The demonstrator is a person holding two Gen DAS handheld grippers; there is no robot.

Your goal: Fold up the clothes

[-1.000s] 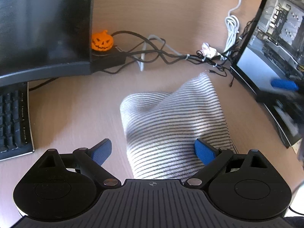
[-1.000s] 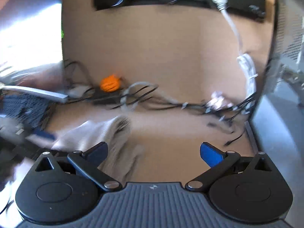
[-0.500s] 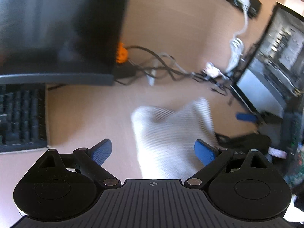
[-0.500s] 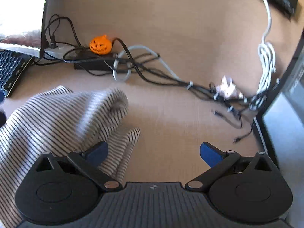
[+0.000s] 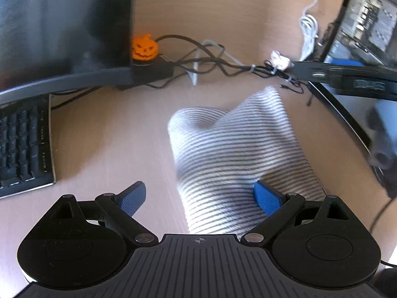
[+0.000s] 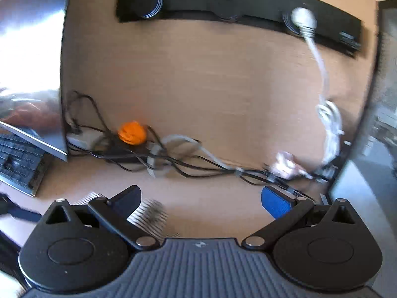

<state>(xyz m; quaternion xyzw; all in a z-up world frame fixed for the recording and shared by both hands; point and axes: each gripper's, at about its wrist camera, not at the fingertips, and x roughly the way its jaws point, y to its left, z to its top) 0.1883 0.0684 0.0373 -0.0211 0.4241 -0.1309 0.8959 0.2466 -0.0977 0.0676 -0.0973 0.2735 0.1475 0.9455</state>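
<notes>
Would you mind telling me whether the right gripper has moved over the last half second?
Yes. The right gripper has tipped up: the pumpkin sits lower in its view and the wall power strip now shows.

The left gripper [image 5: 199,196] was held low and level, its two blue-padded fingers [image 5: 266,197] spread wide apart with nothing pinched between them. The right gripper [image 6: 202,201] was likewise spread wide, both fingers [image 6: 275,202] well apart and gripping nothing. From the left wrist view, the right gripper [image 5: 347,74] showed blurred, off to the far right.
</notes>
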